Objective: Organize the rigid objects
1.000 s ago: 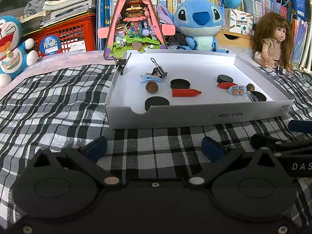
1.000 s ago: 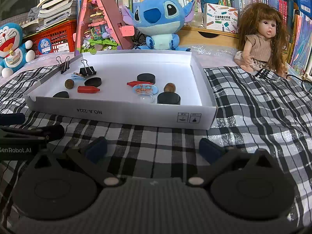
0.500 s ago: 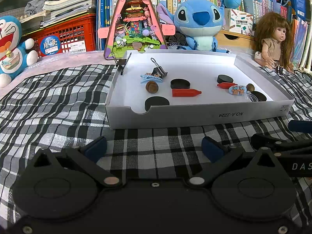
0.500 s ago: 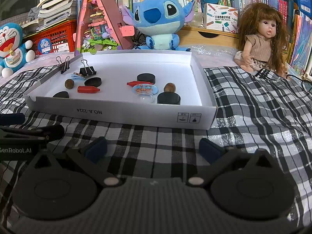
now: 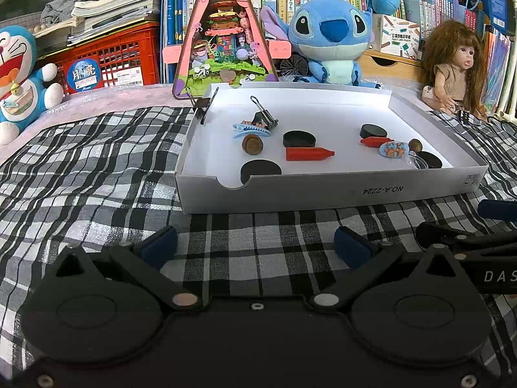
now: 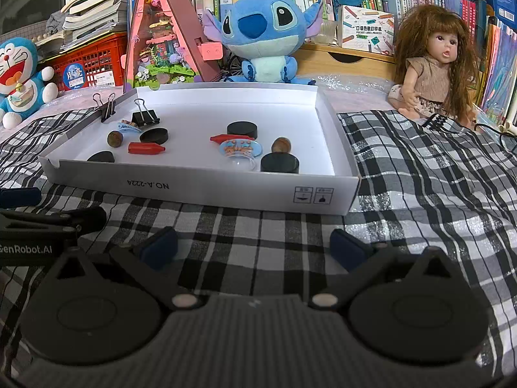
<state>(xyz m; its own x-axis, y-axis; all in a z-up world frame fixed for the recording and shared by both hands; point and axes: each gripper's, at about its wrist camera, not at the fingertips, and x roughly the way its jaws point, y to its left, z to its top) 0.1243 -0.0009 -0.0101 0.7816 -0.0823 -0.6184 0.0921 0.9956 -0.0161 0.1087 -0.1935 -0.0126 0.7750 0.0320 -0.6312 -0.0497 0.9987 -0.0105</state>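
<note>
Fingers (image 5: 158,247) of both grippers spread wide and empty, parked short of the white tray (image 5: 323,190), leaving its contents reachable.

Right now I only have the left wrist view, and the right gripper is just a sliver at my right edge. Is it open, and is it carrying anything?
Observer: The right gripper is open and empty, over the plaid cloth in front of the white box.
Operator: The wall cuts off the black disc in the near right corner for me. Is anything on it?
Observer: No. That black disc lies flat and bare, with a brown nut just behind it.
Operator: And the clear thing by the bear badge?
Observer: A clear round piece lies at the front edge of the bear badge. I cannot tell whether they are joined.
</note>
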